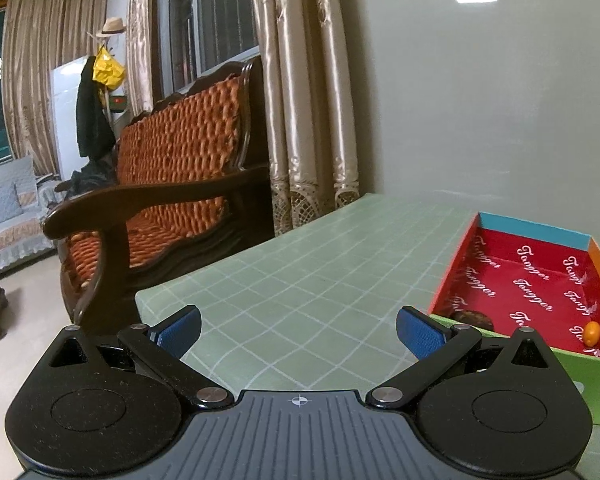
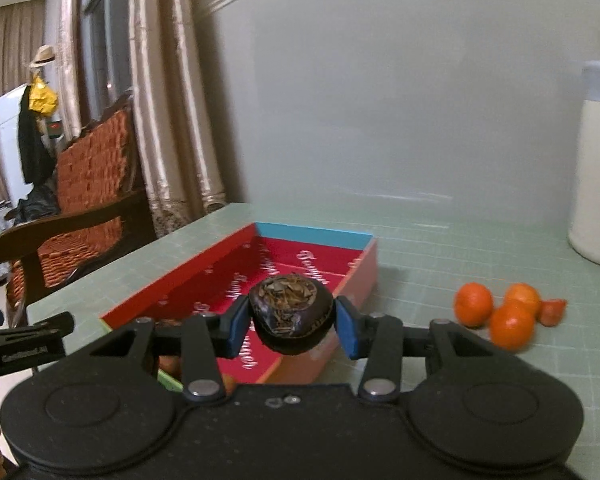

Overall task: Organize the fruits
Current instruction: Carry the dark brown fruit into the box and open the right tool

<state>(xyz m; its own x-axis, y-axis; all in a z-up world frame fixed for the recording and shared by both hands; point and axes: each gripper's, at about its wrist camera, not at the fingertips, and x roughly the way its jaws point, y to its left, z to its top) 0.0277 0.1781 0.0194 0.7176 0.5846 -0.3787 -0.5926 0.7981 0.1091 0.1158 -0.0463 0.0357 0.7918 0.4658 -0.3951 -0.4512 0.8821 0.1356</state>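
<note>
My right gripper is shut on a dark brown round fruit with dried flakes in its top, held above the near right part of the red-lined box. My left gripper is open and empty over the green table, left of the box. In the left wrist view the box holds a small orange fruit and a dark brown fruit at its near wall. Three oranges and an orange piece lie on the table right of the box.
A green gridded mat covers the table, against a grey wall. A white bottle stands at the far right. A wooden armchair with an orange cushion stands off the table's left edge. The left gripper's side shows at left.
</note>
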